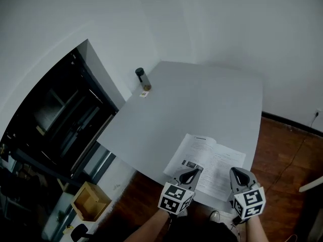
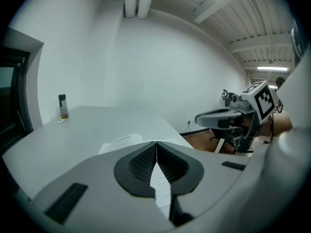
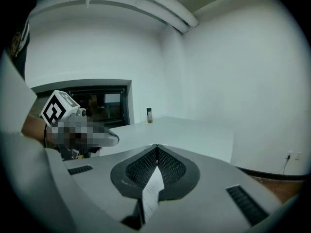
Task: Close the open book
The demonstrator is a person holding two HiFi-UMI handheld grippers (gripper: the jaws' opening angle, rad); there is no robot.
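open book [image 1: 218,161]: flat on table [image 1: 192,105], just below and ahead of both jaw pairs, spine running away from them | left gripper [image 1: 190,175]: jaws pressed together, empty, over left page | right gripper [image 1: 236,174]: same, over right page, equally near

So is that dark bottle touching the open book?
Apart. In the head view the dark bottle stands near the far left edge of the grey table, the open book lies at its near edge, a wide stretch of tabletop between them.

Book [image 1: 218,161] on table [image 1: 202,105] near edge, bottle [image 1: 142,78] far corner
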